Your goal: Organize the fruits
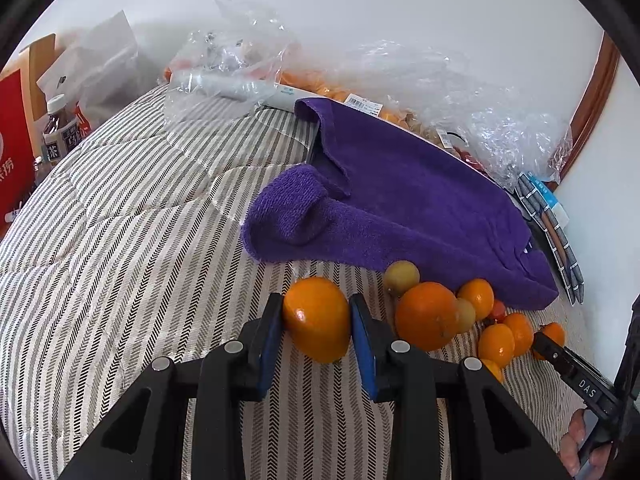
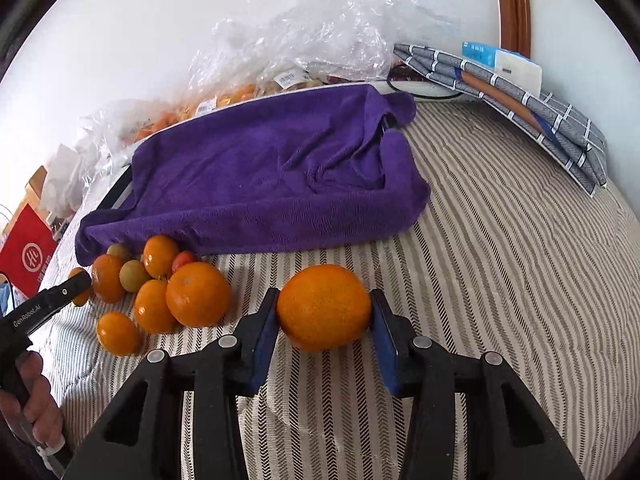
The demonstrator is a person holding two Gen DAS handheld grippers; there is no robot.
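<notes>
Left gripper (image 1: pixel 317 322): angled down toward the striped bed cover (image 1: pixel 132 248); blue pads (image 1: pixel 267 354) pressed against both sides of a smooth orange (image 1: pixel 318 318); orange pinched.
Left hand (image 2: pixel 34 400): seen in the right wrist view at the lower left edge, wrapped around the handle.
Right gripper (image 2: pixel 325 320): angled down toward the bed cover; jaws either side of a dimpled orange (image 2: pixel 324 306); left pad touching the skin, right pad at the skin, full contact not clear; taken as pinching.
Right hand (image 1: pixel 580 444): seen in the left wrist view at the lower right edge, fingers on the handle.
Dimpled orange, place: on the bed cover, in front of the purple towel (image 2: pixel 272 184), apart from the fruit pile to its left.
Fruit pile (image 2: pixel 160 288): loose on the bed cover at the towel's near corner; one large orange, several small oranges, two greenish-yellow round fruits, one small red fruit; pieces touching one another.
Purple towel: draped over a flat object, only a dark edge exposed.
Clear plastic bags (image 1: pixel 280 68): crumpled behind the towel, along the wall; orange fruit and price labels visible inside; count not readable.
Red paper bag (image 2: pixel 28 256): beyond the bed cover's far left edge; contents hidden.
Bottle (image 1: pixel 60 128): dark tea, upright beside the red bag.
Checked grey cloth (image 2: pixel 520 108): folded, at the far right corner by the wall.
</notes>
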